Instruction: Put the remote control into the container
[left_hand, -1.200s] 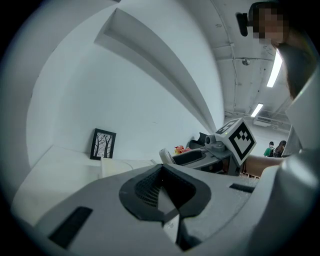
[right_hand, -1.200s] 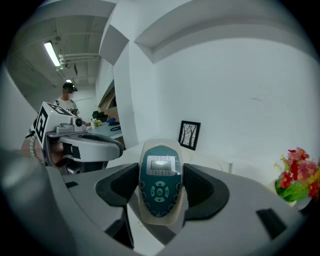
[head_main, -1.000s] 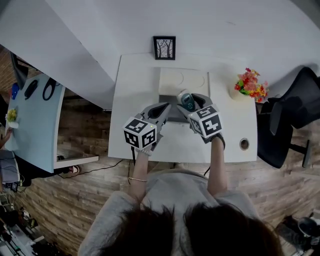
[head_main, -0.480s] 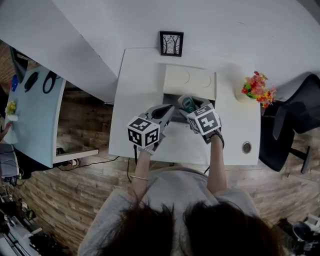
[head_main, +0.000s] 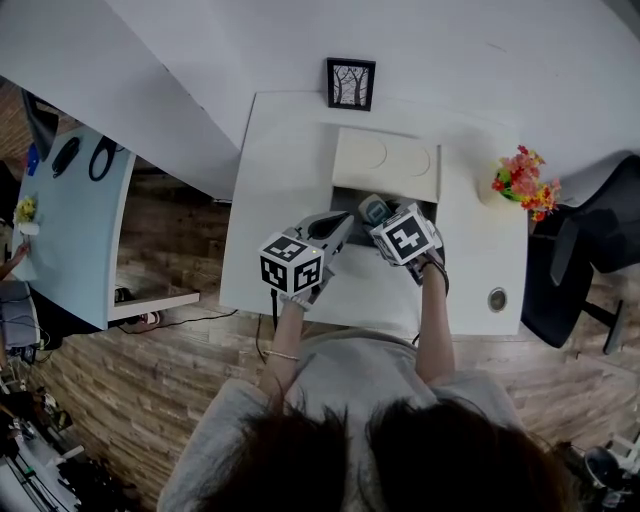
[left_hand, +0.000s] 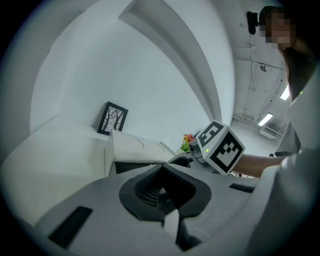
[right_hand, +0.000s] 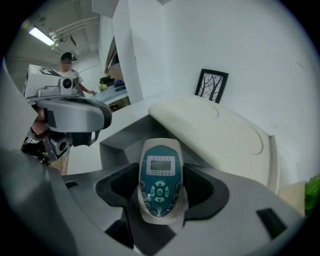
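The right gripper (head_main: 378, 216) clamped the teal remote (right_hand: 159, 180) above the open box (right_hand: 120, 142) — its buttons were plain only in that gripper's view — the left gripper (left_hand: 165, 200) closed, empty.

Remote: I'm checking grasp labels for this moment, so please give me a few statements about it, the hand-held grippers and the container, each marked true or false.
1. The right hand-held gripper is clamped on the remote. True.
2. The left hand-held gripper holds something. False: its jaws are together with nothing between them.
3. The container is closed. False: its lid is swung back and the dark inside shows.
4. The remote lies inside the container. False: it is in the right gripper's jaws, near the opening.
5. A framed picture stands behind the container. True.
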